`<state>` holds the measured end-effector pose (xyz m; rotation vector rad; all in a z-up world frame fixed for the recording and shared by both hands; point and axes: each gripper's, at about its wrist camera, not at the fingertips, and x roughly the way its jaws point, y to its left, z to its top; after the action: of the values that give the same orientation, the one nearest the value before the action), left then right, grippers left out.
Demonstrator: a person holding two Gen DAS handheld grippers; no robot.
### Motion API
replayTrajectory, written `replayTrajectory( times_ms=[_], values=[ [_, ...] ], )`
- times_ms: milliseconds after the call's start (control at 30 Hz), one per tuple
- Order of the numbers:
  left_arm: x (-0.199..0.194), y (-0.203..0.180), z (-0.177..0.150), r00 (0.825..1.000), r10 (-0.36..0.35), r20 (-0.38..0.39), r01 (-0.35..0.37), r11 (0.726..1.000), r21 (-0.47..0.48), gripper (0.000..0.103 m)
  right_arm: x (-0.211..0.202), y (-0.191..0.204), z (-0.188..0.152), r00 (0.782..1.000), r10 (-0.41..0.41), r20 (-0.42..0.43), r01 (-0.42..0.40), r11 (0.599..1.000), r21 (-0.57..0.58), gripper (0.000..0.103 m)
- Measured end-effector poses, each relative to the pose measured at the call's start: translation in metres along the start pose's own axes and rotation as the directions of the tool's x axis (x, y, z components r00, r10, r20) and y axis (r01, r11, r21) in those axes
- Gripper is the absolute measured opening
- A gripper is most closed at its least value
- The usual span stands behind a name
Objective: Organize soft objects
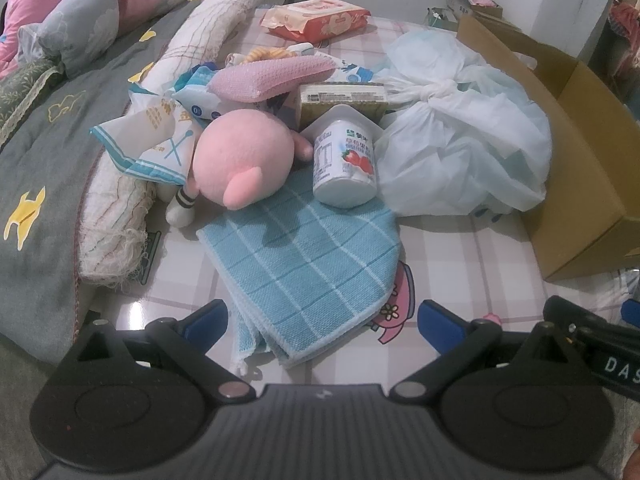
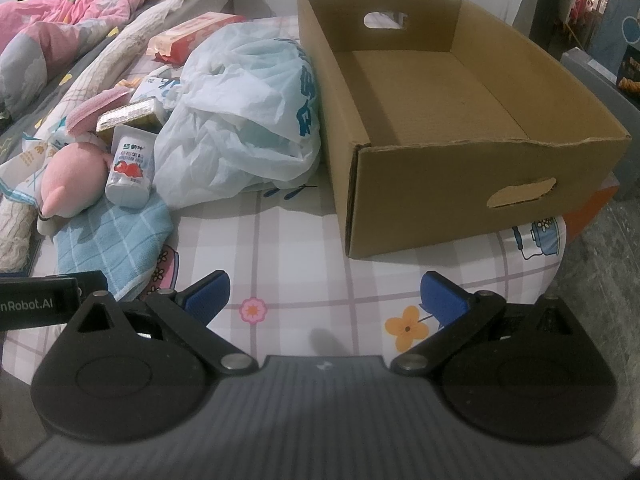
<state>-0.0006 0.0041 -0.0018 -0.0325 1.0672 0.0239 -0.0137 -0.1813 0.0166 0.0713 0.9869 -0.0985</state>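
We see both sets of jaws spread wide with nothing in them, the left gripper near the blue cloth on the desk. The pink plush toy lies on that cloth, touching the yogurt cup. The cardboard box stands beside the plastic bag, ahead of the right gripper.

Pink plush toy: face turned away, body largely hidden under the printed cloth. Blue checked towel: far edge covered by the toy and the yogurt cup, whose small print is illegible. Cardboard box: cut off at the left wrist view's right edge. Knotted plastic bag: contents not discernible.
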Motion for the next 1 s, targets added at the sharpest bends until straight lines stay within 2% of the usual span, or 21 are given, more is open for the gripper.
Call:
replayTrajectory(
  times_ms=[333,600,700,800,900,1000],
  values=[
    [0.002,0.004,-0.001,1.000,0.006,0.003,-0.006,1.000,-0.007,0.101,0.000,-0.001,-0.001,1.000,0.020,0.005,-0.020,1.000,0.009,0.102],
    [-0.003,0.018,-0.002,0.998,0.053,0.032,-0.052,0.998,-0.023,0.102,-0.006,0.007,0.002,0.990,0.117,0.075,-0.116,0.993,-0.014,0.102],
    [-0.009,0.029,-0.005,0.992,0.102,0.076,-0.100,0.995,-0.029,0.101,-0.009,0.017,0.005,0.973,0.197,0.119,-0.194,0.980,-0.037,0.102],
    [-0.016,0.045,-0.011,0.984,0.119,0.129,-0.114,0.992,-0.045,0.102,-0.011,0.031,0.012,0.944,0.291,0.153,-0.284,0.957,-0.066,0.102],
    [-0.021,0.063,-0.017,0.976,0.112,0.184,-0.098,0.991,-0.087,0.102,-0.009,0.047,0.022,0.911,0.379,0.164,-0.364,0.924,-0.115,0.102],
    [-0.023,0.079,-0.019,0.970,0.074,0.230,-0.047,0.992,-0.118,0.102,-0.011,0.064,0.029,0.886,0.429,0.173,-0.402,0.900,-0.170,0.102]
  ],
)
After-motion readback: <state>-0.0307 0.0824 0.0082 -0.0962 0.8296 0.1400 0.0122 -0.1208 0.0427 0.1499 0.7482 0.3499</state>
